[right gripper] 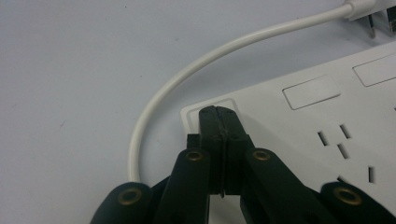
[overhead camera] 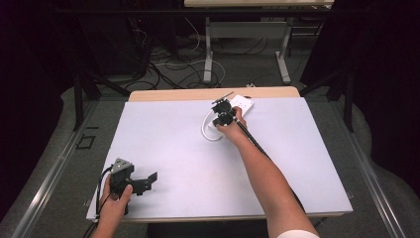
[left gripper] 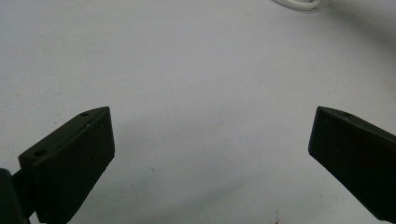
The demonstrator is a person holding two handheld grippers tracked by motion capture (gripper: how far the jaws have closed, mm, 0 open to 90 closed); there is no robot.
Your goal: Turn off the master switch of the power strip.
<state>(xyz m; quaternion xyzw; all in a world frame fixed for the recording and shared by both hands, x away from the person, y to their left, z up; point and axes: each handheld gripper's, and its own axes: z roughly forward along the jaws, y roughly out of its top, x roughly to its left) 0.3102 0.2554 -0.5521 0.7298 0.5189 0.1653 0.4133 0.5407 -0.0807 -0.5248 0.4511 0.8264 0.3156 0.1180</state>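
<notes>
My right gripper (right gripper: pixel 219 114) has its jaws pressed together, nothing between them, tips resting down on the near corner of the white power strip (right gripper: pixel 299 135), right on a small square button-like panel at that end. Whether the tips push it or just touch, can't tell. The strip's flat face runs off to the right of my jaws, with socket slots just right of the tips and two blank rectangular panels further ahead-right. The white cable (right gripper: pixel 187 79) leaves from the left of my jaws, curves up and away ahead, and ends at a plug at the far right with metal prongs showing. From the high view my right gripper (overhead camera: pixel 224 115) sits at the far side of the white table (overhead camera: pixel 173 148), on the strip (overhead camera: pixel 242 103), cable loop (overhead camera: pixel 207 130) just beside my hand. My left gripper (left gripper: pixel 210 135) has its jaws spread wide, nothing between them, bare table under them; a bit of the cable (left gripper: pixel 299 4) lies well ahead of the jaws. In the high view the left gripper (overhead camera: pixel 148 179) rests at the near left of the table, well apart from the strip.
</notes>
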